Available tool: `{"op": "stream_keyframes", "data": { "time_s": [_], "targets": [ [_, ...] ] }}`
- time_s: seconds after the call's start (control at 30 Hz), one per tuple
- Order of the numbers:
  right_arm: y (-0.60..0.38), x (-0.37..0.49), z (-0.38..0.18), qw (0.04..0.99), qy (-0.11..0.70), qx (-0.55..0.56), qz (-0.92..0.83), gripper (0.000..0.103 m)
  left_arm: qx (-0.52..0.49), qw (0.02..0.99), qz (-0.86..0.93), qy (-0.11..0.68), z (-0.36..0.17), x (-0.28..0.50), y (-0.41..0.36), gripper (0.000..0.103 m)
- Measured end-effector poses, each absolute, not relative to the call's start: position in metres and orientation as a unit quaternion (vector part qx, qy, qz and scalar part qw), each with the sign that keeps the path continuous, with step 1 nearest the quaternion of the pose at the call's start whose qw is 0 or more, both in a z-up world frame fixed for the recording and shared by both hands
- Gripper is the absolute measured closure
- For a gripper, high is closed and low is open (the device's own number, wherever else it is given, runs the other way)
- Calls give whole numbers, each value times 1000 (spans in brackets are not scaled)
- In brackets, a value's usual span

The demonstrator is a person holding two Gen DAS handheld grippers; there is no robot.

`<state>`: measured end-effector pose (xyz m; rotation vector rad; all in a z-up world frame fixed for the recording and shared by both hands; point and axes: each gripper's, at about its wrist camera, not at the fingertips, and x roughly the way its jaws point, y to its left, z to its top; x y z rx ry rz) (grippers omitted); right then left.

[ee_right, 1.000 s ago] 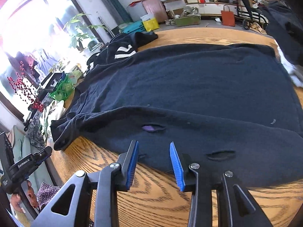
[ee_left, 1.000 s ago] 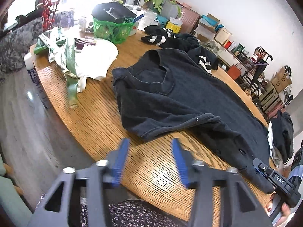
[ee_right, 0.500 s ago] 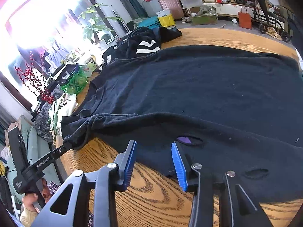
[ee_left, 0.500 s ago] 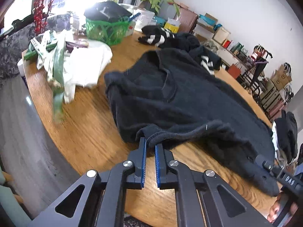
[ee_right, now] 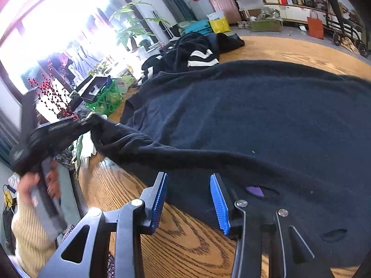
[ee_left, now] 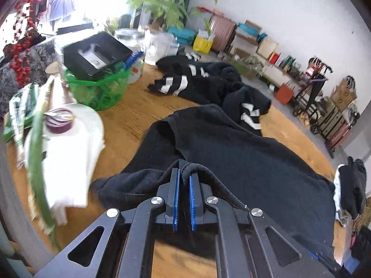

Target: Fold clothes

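A dark navy sweater (ee_left: 243, 157) lies spread across the round wooden table (ee_left: 129, 120). My left gripper (ee_left: 183, 173) is shut on the bunched end of its sleeve and holds it lifted above the sweater's body. In the right wrist view the same sleeve (ee_right: 143, 143) stretches up to the blurred left gripper (ee_right: 90, 121) at the left. My right gripper (ee_right: 189, 197) is open just above the sweater's (ee_right: 255, 115) near edge. Cloth lies under the gap, but the blue pads (ee_right: 219, 201) do not press it.
A green basket (ee_left: 99, 88) with a black box, a white cloth (ee_left: 69, 153) with leafy greens and a cut onion stand at the table's left. Another black garment with white stripes (ee_left: 197, 81) lies at the back. A person's hand (ee_right: 30, 185) grips the left tool.
My left gripper went from open to shut on the sleeve end, then lifted it and carried it inward over the sweater. The right gripper slid a little along the near edge, still open.
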<state>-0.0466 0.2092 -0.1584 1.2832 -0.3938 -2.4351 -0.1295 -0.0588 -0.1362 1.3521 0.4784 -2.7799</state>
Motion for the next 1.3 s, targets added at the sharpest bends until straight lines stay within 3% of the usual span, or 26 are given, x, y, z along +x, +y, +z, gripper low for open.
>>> {"op": "stream_keyframes", "data": {
  "time_s": [0.23,0.33,0.37,0.4,0.5,0.7,0.93,1.03,1.07,1.2,1.3],
  "targets": [
    [192,-63,-160,196,-119,457,-860,59,499,13,-850,167,-159,-176,-65,90],
    [188,-73,-165,197,-117,462,-857,59,478,-7,-860,182,-141,-179,-70,66],
    [187,-77,-167,197,-117,465,-855,59,464,-9,-866,186,-133,-178,-73,45],
    [187,-80,-169,197,-119,468,-853,59,450,-14,-872,191,-125,-176,-75,31],
    [187,-89,-177,196,-122,475,-849,58,414,-30,-886,209,-105,-163,-84,27],
    [185,-96,-175,213,-122,465,-851,58,402,-20,-896,185,-104,-132,-86,27],
    [164,-108,-155,234,-59,438,-866,55,486,24,-858,164,-142,-127,-65,27],
    [163,-109,-163,209,-56,446,-869,57,476,56,-871,110,-142,-125,-45,28],
    [166,-105,-163,195,-60,442,-874,57,470,63,-876,84,-143,-122,-37,33],
    [189,-84,-164,165,-111,432,-880,56,470,21,-880,63,-158,-108,-21,82],
    [206,-70,-170,143,-125,441,-877,56,485,10,-870,87,-173,-124,-27,92]
  ]
}}
